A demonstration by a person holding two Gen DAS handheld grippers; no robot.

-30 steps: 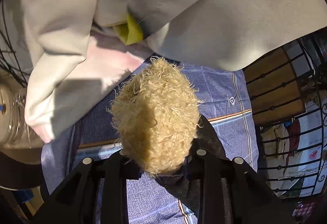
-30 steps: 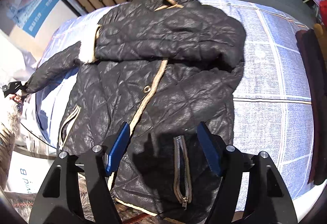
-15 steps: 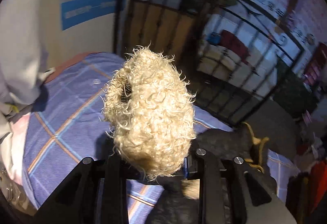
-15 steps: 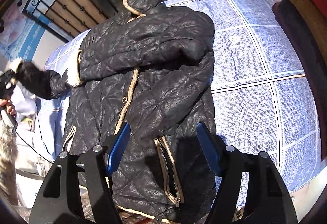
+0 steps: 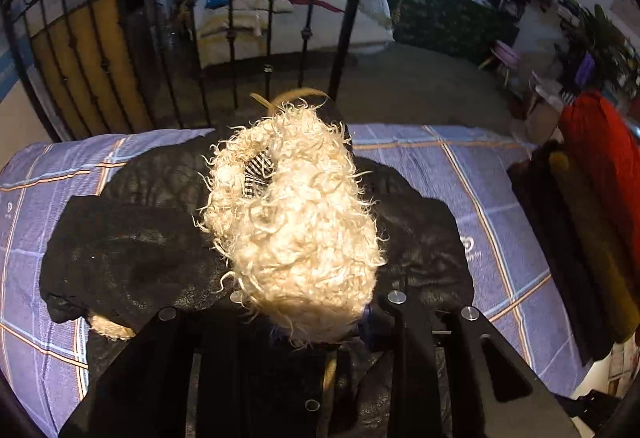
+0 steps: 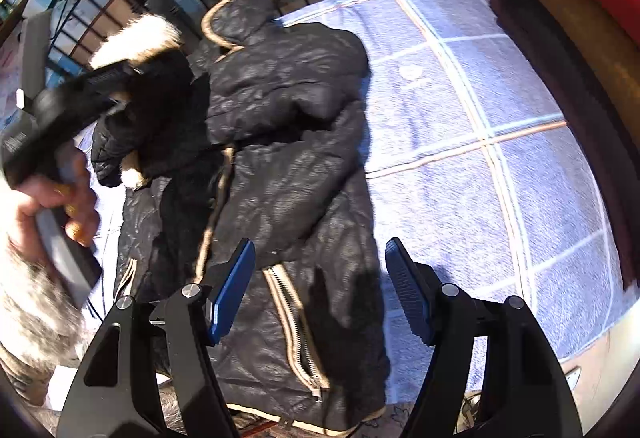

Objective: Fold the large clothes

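My left gripper (image 6: pixel 120 78) has the jacket's fleece cuff (image 5: pixel 296 234) between its jaws, and they are opening; if the sleeve drops now, I judge it could slump off-line across the black quilted jacket (image 6: pixel 280 166) instead of lying flat. The jacket lies spread on the bed (image 6: pixel 480 118), hood toward the iron bed frame (image 5: pixel 280 18). My right gripper (image 6: pixel 320 290) hovers over the zip hem, jaws wide apart and empty. Further right, a stack of folded clothes (image 6: pixel 580 18) crowds the bed's edge, limiting room for the fold.
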